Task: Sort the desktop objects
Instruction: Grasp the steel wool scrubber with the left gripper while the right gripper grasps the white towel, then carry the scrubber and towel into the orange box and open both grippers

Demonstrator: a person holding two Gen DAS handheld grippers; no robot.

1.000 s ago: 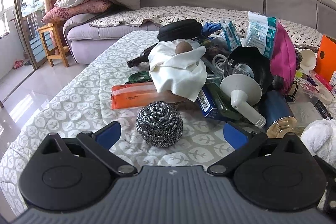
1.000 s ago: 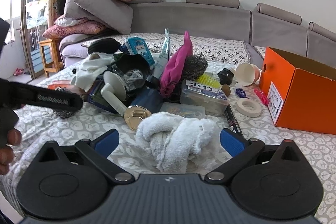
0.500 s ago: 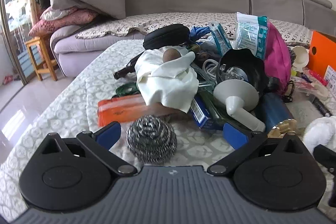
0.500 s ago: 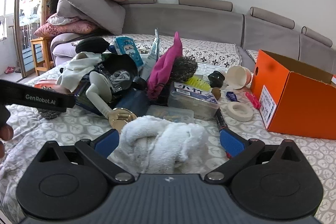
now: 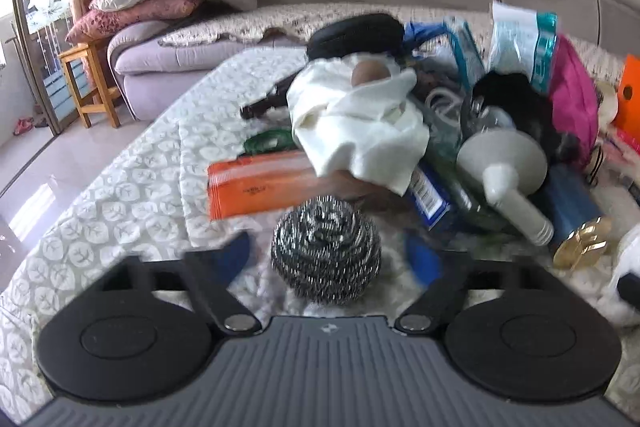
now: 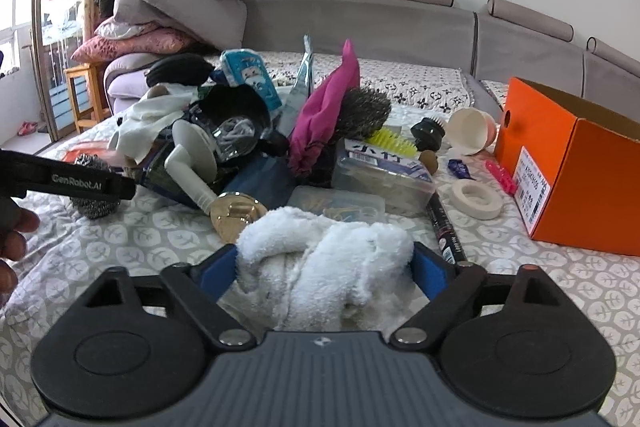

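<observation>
Where clutter crowds: orange box [image 6: 576,163] beyond towel [image 6: 324,267].

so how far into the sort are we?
Nothing looks sorted yet. In hand: left gripper closing around the steel scourer, right gripper closing around the white towel, pads at its sides. Left: the whole pile, including the funnel, pink cloth and tape roll, beside the orange box.

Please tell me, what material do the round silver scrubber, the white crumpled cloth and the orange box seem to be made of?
Round silver scrubber: coiled steel wire, judging by its shiny, curled strands. White crumpled cloth: probably cotton terry towel; the surface is fluffy, matte and looped. Orange open box: likely smooth matte cardboard, with thin folded walls and a paper label.
</observation>
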